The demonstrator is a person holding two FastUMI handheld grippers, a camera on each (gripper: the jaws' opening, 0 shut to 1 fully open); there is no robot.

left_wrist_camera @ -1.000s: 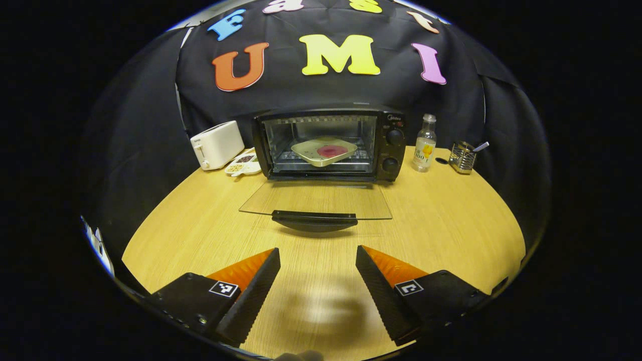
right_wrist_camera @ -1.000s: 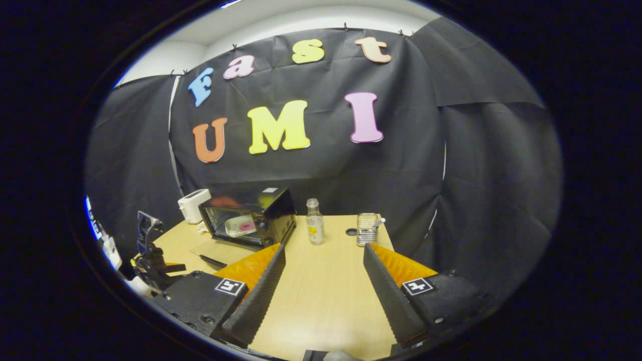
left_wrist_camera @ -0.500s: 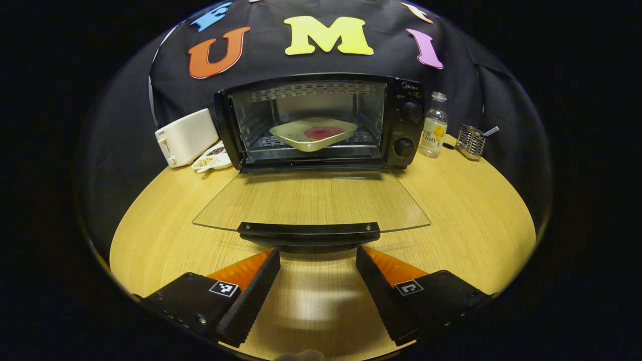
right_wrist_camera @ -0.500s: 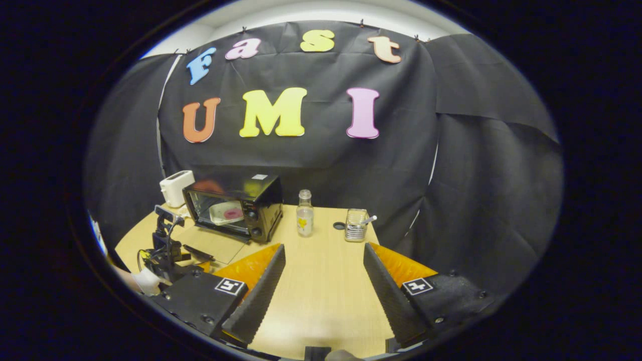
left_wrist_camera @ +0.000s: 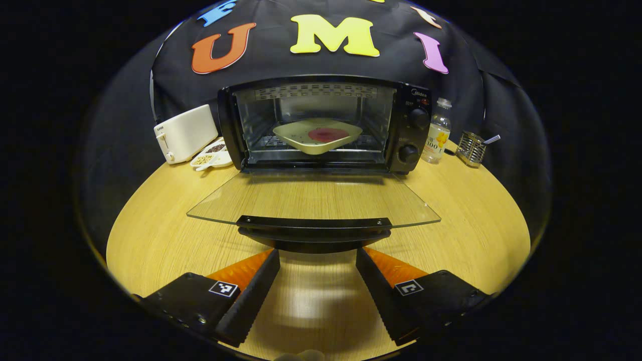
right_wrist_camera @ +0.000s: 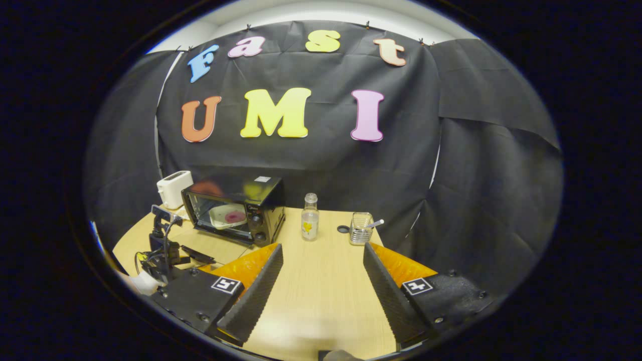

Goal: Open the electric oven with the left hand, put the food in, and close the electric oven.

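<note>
Oven sits at the desk's far edge, glass door folded flat, plate of food on its rack. Your left gripper hangs with fingers wide apart, empty, just before the door handle. Your right gripper is equally spread, empty.

Lowered oven door spans table before left gripper.

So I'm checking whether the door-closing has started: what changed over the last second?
The left gripper moved forward to the door handle of the oven, fingers open just short of it, nothing gripped. The glass door remained flat open, the plate of food stayed on the rack, and the right gripper stayed open.
</note>
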